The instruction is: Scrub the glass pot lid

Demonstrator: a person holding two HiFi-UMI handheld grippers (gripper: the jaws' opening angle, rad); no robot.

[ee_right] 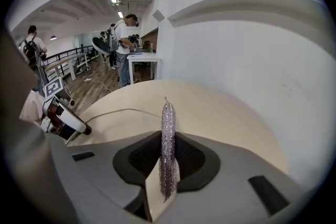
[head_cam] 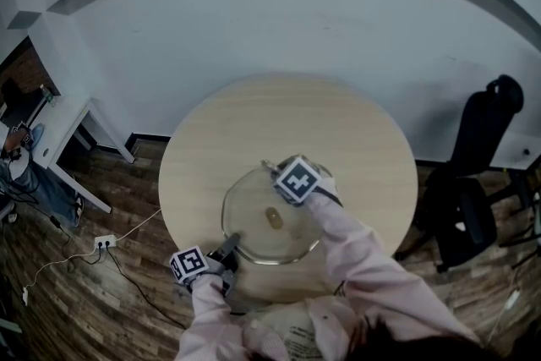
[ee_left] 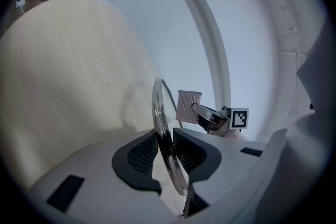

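Roughly flat over the near half of the round wooden table (head_cam: 338,131) sits the glass pot lid (head_cam: 254,211), its metal rim clamped between the ribbed pads of the left gripper (ee_left: 165,153) on the side nearest the person. Meanwhile the right gripper (ee_right: 168,157) pinches a shimmering mesh scrubbing pad (ee_right: 167,128) tight between its jaws at the lid's far edge, though whether the pad touches the glass I cannot tell.

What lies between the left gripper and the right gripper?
The glass pot lid, its knob about midway, as the head view shows. The left gripper clamps its rim; the right gripper holds a scrub cloth.
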